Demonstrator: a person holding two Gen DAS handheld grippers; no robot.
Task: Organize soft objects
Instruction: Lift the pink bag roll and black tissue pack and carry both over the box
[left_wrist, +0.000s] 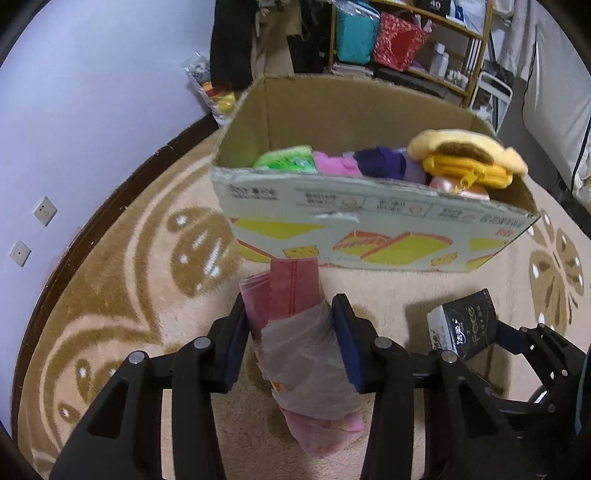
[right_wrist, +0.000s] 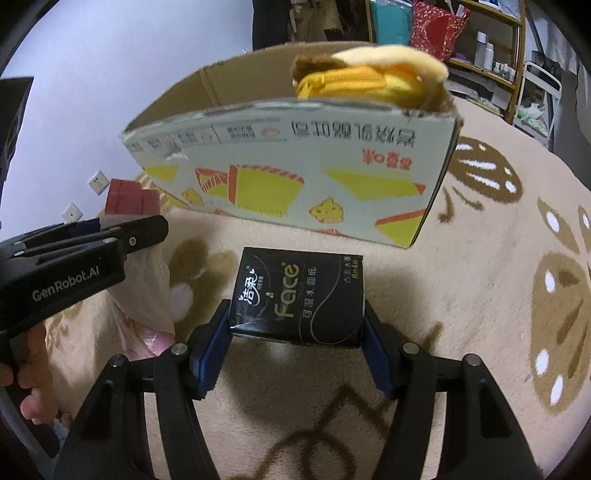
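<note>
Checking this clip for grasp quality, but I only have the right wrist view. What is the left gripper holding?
Observer: The left gripper is shut on a pink plastic-wrapped soft pack.
Operator: What else is in the printed cardboard box?
Observer: Beside the yellow plush pouch lie green, pink and purple soft items.
Operator: Is the box full?
Observer: No, its far inner wall is largely bare.

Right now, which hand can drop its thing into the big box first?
Probably the left. The left gripper holds its pink plastic pack with the tip already touching the cardboard box wall. The right gripper holds the black tissue pack further back over the carpet.
</note>
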